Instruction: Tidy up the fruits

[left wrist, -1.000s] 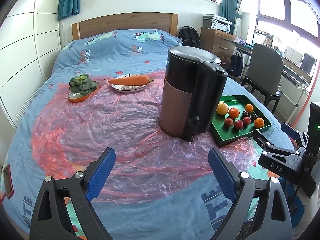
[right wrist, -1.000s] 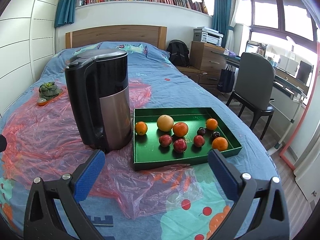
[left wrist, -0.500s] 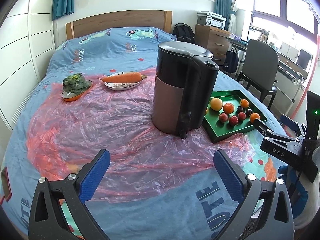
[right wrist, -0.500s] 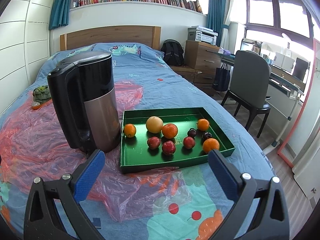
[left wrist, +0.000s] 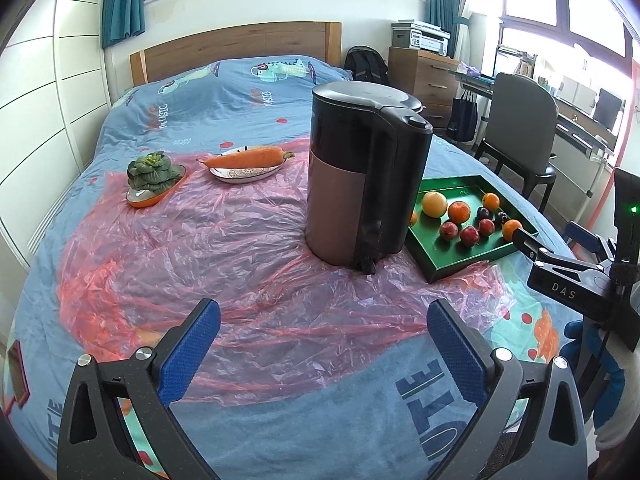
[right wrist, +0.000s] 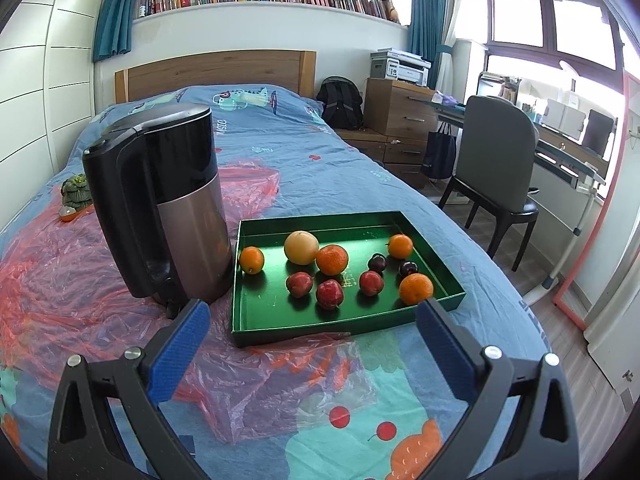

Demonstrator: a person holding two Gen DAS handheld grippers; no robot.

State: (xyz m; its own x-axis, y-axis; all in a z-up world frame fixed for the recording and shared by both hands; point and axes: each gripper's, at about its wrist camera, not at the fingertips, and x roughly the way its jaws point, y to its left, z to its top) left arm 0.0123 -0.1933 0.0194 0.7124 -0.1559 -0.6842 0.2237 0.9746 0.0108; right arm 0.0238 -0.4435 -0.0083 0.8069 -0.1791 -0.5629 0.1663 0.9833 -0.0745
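Observation:
A green tray [right wrist: 348, 322] lies on the bed and holds several fruits: oranges [right wrist: 251, 260], a pale yellow fruit [right wrist: 301, 247], red apples [right wrist: 329, 294] and dark plums [right wrist: 377, 263]. The tray also shows in the left wrist view [left wrist: 464, 266]. My right gripper [right wrist: 313, 334] is open and empty, hovering just in front of the tray's near edge. My left gripper [left wrist: 323, 338] is open and empty over the pink plastic sheet [left wrist: 192, 248]. The right gripper also shows at the right edge of the left wrist view [left wrist: 568, 280].
A tall black and silver kettle [right wrist: 160, 208] stands just left of the tray. A carrot on a plate [left wrist: 248, 162] and leafy greens in an orange dish [left wrist: 154, 176] sit at the far left. A chair [right wrist: 496, 172] and desk stand right of the bed.
Both grippers have pulled back and lifted a little, so the kettle and tray sit further off. Both stay open and empty. Nothing on the bed has moved.

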